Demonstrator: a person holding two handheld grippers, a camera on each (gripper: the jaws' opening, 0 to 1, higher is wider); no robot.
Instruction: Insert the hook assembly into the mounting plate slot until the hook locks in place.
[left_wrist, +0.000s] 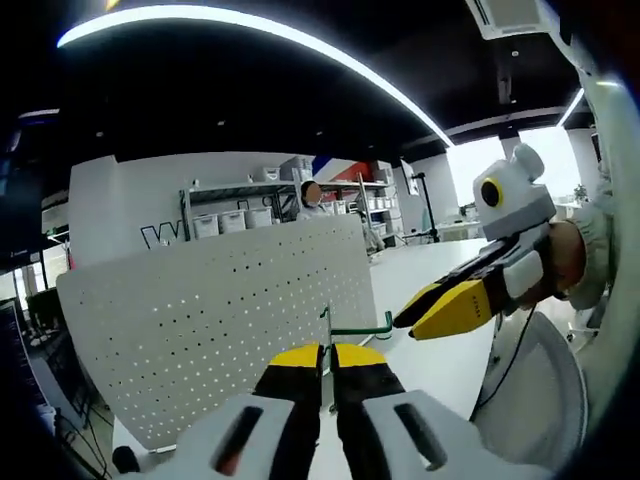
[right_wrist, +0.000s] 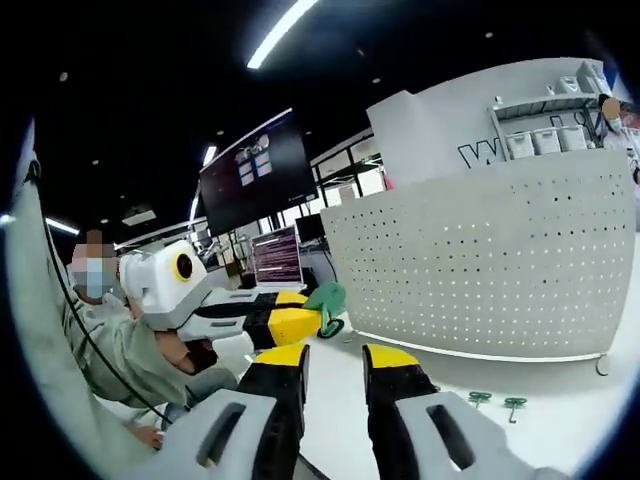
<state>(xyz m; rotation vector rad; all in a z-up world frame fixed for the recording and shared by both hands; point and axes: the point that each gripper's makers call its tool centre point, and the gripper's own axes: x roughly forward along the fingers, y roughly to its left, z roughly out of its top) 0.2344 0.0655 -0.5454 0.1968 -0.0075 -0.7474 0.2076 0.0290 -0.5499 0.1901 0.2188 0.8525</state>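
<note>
One pegboard (right_wrist: 480, 265), three green hooks (right_wrist: 512, 404), two grippers (right_wrist: 330, 365).

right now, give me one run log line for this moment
left gripper: shut on green hook | right gripper: open, empty | pegboard: upright, hook not inserted | spare hooks: on table

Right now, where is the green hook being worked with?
In the left gripper view, the green hook is pinched in the left tongs, just in front of the white pegboard and left of the right tongs.

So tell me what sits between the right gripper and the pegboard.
In the right gripper view, bare white tabletop separates the right gripper from the pegboard; two loose green hooks lie off to the side.
</note>
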